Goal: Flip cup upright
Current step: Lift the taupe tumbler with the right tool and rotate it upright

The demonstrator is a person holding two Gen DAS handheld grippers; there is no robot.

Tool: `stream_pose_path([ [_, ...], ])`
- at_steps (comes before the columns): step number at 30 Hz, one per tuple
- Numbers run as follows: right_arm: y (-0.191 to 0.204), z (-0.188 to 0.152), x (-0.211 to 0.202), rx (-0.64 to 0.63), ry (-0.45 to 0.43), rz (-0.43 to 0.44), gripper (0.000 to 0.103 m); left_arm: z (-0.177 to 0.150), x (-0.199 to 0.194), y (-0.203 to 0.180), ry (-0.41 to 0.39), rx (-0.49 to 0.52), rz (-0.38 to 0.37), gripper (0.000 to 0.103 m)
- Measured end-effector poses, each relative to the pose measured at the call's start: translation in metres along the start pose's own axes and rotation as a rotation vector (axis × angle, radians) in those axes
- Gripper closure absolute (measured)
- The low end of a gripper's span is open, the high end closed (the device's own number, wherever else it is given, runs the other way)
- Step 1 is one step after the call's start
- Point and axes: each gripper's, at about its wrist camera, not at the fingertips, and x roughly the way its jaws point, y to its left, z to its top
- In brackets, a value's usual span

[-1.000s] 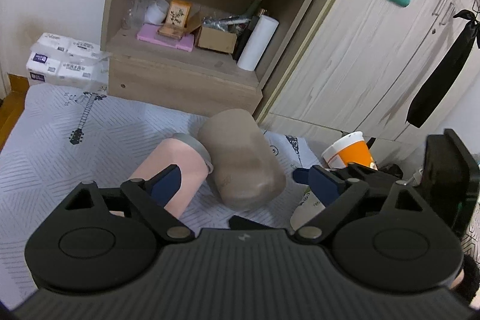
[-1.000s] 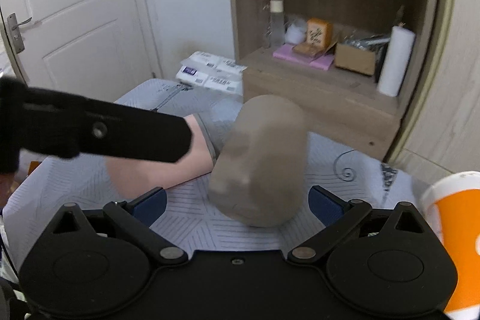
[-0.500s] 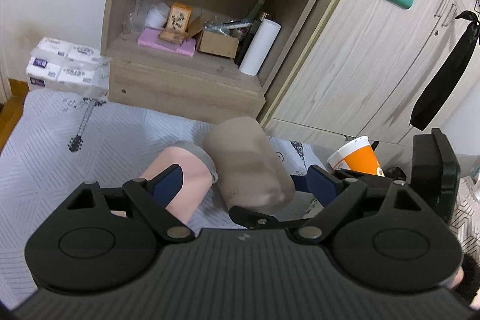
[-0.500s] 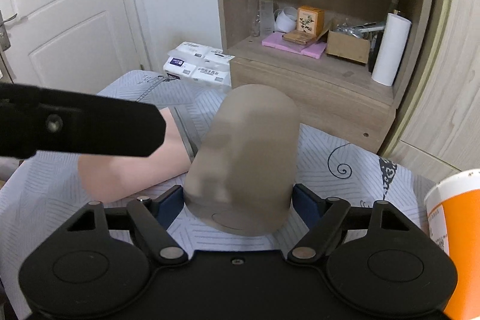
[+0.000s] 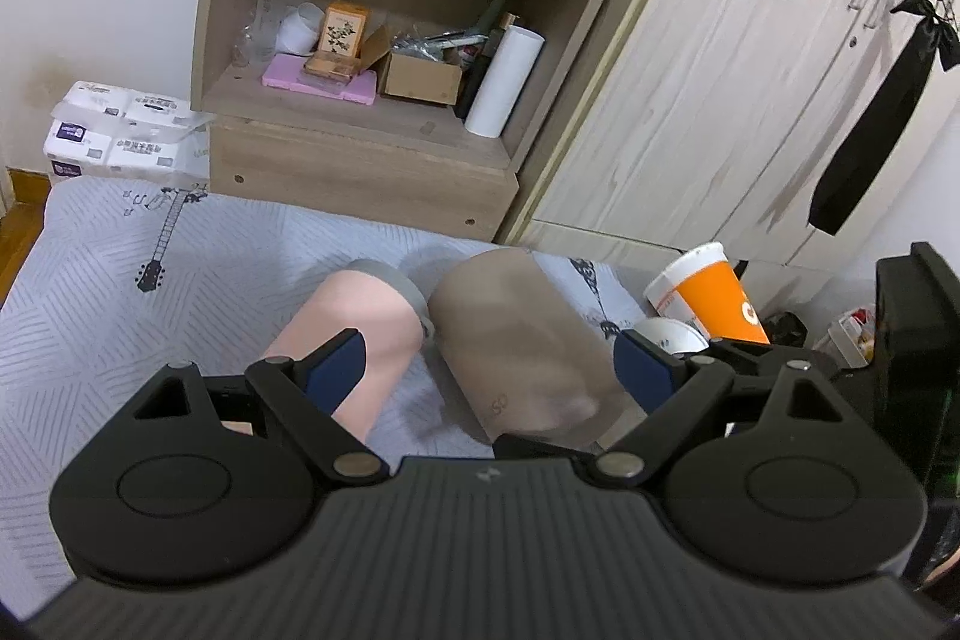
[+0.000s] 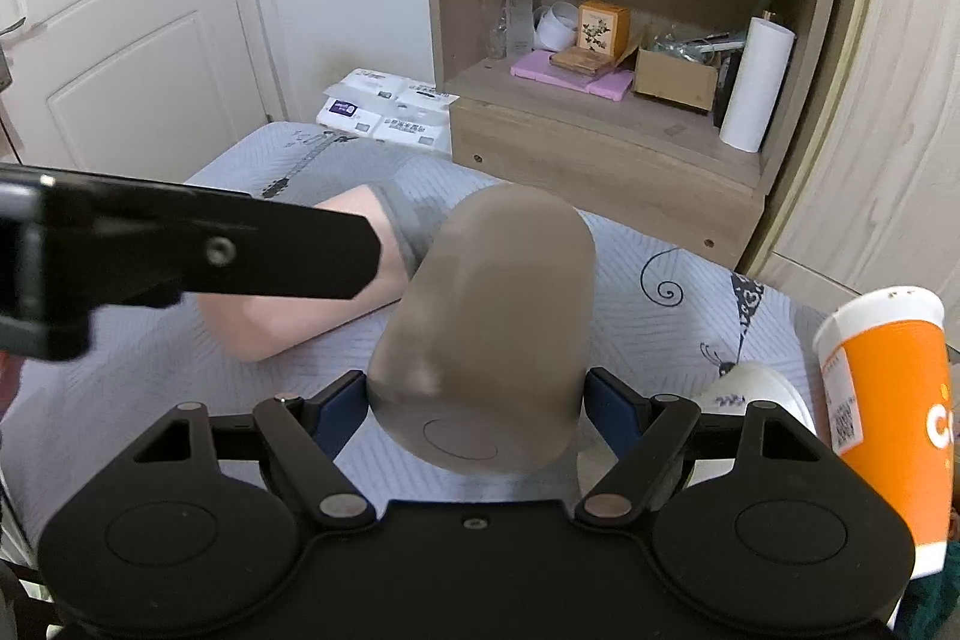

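Right tongs (image 6: 477,409) clamp the brown cup (image 6: 486,322) at frame centre, base toward the camera; left tongs (image 5: 489,361) stand wide. Rotate slowly, keeping grip firm, clear of the pink cup (image 6: 300,304)

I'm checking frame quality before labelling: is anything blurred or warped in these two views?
Left wrist view: the taupe cup is smeared by motion blur, while the pink cup stays sharp. Right wrist view: the taupe cup is blurred between the right gripper fingers; fisheye bends the shelf edges.

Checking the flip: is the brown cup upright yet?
No. The brown cup lies tipped, base toward the right claw.
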Motion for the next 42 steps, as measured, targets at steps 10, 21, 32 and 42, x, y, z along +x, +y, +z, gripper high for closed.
stream_pose_path([
  [10,0.017,-0.018,-0.023,0.019,0.014,0.018,0.02,-0.019,-0.008,-0.001,0.039,-0.025,-0.035,0.013],
  [21,0.03,-0.043,-0.041,0.03,0.035,0.05,0.02,-0.053,-0.01,0.007,0.117,-0.103,-0.097,0.013],
  [32,0.032,-0.061,-0.049,0.08,0.074,0.119,0.02,-0.072,-0.012,0.012,0.145,-0.151,-0.129,0.012],
  [42,0.036,-0.076,-0.053,0.11,0.117,0.144,0.02,-0.088,-0.005,0.008,0.244,-0.202,-0.213,0.013],
])
